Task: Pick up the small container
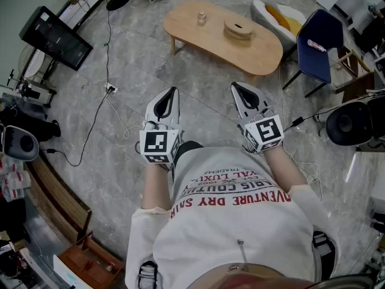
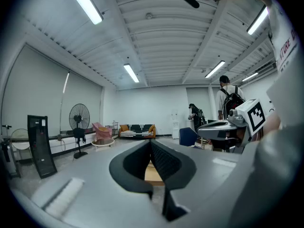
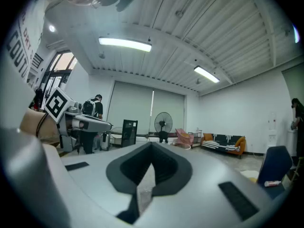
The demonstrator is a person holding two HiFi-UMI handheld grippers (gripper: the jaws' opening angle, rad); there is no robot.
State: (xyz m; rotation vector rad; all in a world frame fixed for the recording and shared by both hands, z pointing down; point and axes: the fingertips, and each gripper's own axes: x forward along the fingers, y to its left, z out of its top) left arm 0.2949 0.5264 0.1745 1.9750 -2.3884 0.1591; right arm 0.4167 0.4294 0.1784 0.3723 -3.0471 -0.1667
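The small container [image 1: 201, 18], a little pale jar, stands on the far left part of a low oval wooden table [image 1: 198, 41] across the floor ahead of me. Both grippers are held at chest height, well short of the table and pointing toward it. My left gripper [image 1: 173, 90] is shut with nothing in it; in the left gripper view its dark jaws [image 2: 151, 141] meet at the tip, and a strip of the table [image 2: 153, 174] shows below them. My right gripper [image 1: 235, 85] is likewise shut and empty, its jaws [image 3: 152, 145] closed to a point.
A round wooden disc [image 1: 239, 27] lies on the table right of the container. A blue chair [image 1: 322, 41] and a white seat with an orange cushion [image 1: 280, 14] stand at the table's right end. A black screen [image 1: 55, 38] is far left; a cable [image 1: 96, 125] trails over the floor.
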